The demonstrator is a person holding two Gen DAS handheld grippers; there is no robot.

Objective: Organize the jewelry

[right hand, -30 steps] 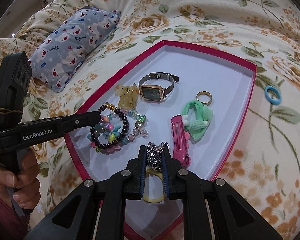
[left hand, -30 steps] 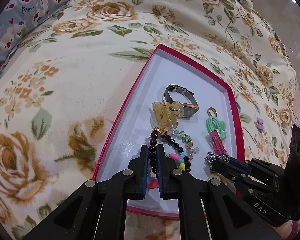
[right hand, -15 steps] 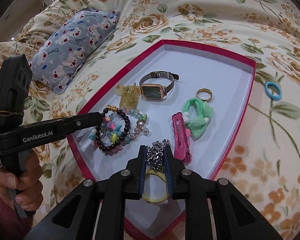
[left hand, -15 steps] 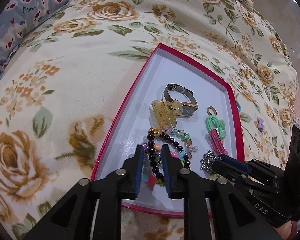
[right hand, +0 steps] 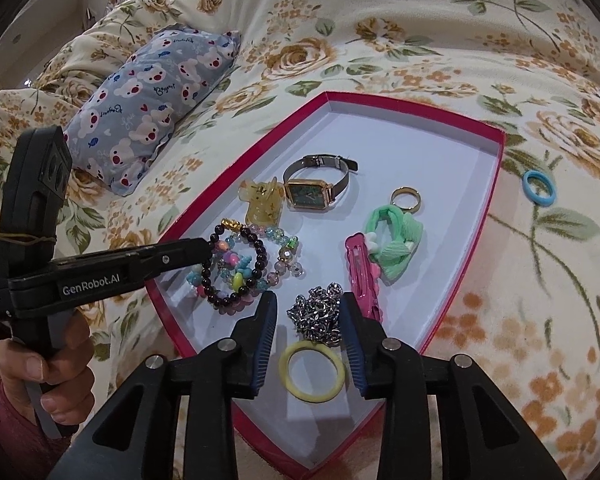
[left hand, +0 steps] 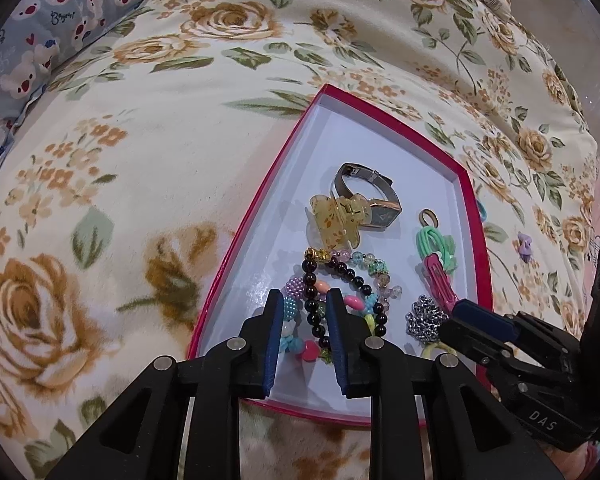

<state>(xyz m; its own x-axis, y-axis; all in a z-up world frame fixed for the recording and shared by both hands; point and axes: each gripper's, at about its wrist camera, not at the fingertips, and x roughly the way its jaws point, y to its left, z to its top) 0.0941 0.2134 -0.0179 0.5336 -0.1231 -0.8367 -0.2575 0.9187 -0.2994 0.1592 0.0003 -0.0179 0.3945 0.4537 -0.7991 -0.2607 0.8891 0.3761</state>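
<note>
At the far left a bear-print pillow (right hand: 152, 92) lay on the floral bedspread (left hand: 140, 128). My left gripper (left hand: 303, 322) had its jaws parted over the black bead bracelet (left hand: 316, 300) and the colourful bead bracelets (right hand: 240, 260), gripping nothing, at the near-left end of the red tray (right hand: 460, 280). Beyond lay the yellow claw clip (left hand: 336, 220) beside the watch (right hand: 312, 188). My right gripper (right hand: 308, 334) stood with jaws apart around the silver chain (right hand: 318, 314), the yellow ring band (right hand: 312, 372) below it. Further right lay the pink hair clip (right hand: 360, 268), green scrunchie (right hand: 396, 236) and gold ring (right hand: 406, 199); a blue band (right hand: 539, 187) sat outside on the bed
</note>
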